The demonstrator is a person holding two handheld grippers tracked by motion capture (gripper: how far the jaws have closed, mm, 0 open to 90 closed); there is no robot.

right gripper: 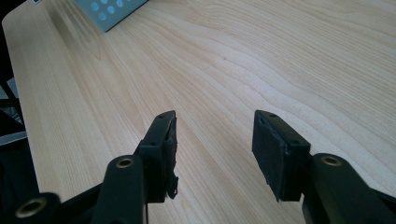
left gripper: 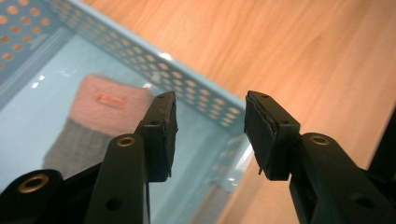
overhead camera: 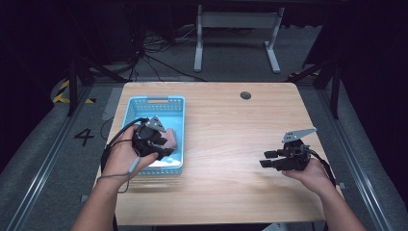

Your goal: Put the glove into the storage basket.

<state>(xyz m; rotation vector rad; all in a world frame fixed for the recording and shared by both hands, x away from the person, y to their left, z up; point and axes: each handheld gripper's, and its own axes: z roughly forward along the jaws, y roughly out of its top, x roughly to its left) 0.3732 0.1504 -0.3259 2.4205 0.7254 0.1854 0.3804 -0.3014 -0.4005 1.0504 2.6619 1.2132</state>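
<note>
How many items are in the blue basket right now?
1: a pink-and-grey knitted pouch lies on the floor of the blue basket, toward its right side, under the open left claw. The hand may hide more.

One blue basket [overhead camera: 144,103]; one pink and grey sock [left gripper: 95,123] in it; one wooden table [overhead camera: 231,139]; two grippers, left [overhead camera: 166,148] and right [overhead camera: 267,159].

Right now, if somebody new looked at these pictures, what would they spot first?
Probably the blue basket on the left side of the table, with a pink and grey cloth lying inside it. Next, the left claw hanging open over the basket. The right claw is open too, over bare wood on the right side.
</note>
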